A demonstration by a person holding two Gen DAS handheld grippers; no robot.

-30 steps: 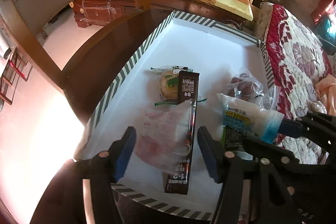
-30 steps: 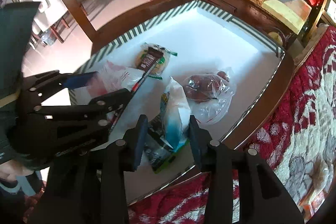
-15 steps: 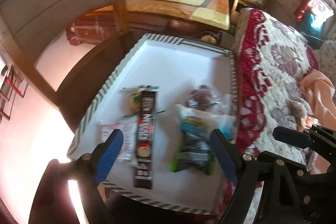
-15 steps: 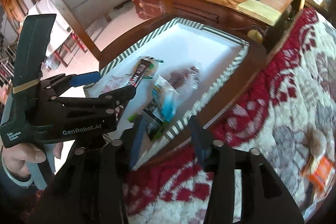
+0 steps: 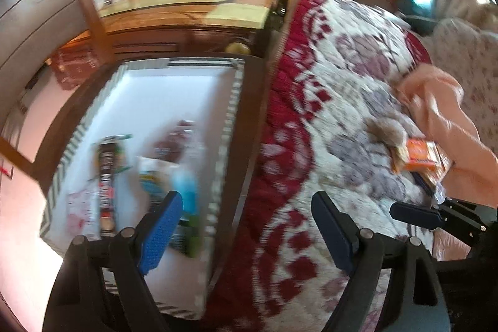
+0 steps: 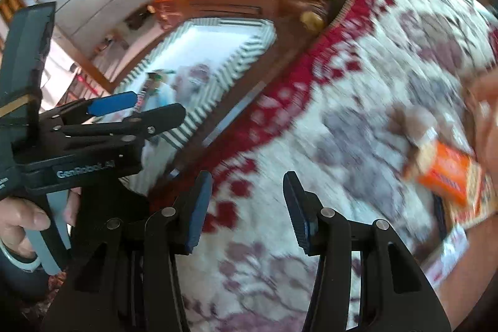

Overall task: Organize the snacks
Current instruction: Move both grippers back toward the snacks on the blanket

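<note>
Red-white quilt (image 5: 342,114) below; left gripper (image 5: 246,226) wide, empty; right gripper (image 6: 246,207) wide, empty.

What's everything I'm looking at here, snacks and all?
Striped-rim white tray: one, on the brown wooden table.
Long dark snack bar: one, tray's left side.
Blue-and-white snack bag: one, tray's near right.
Clear bag of dark red snacks: one, behind the blue bag.
Pink-white packet: one, tray's near left.
Orange snack box: one, on the red floral quilt.
Left gripper: black, blue pads, open.
Right gripper: same, open.
</note>
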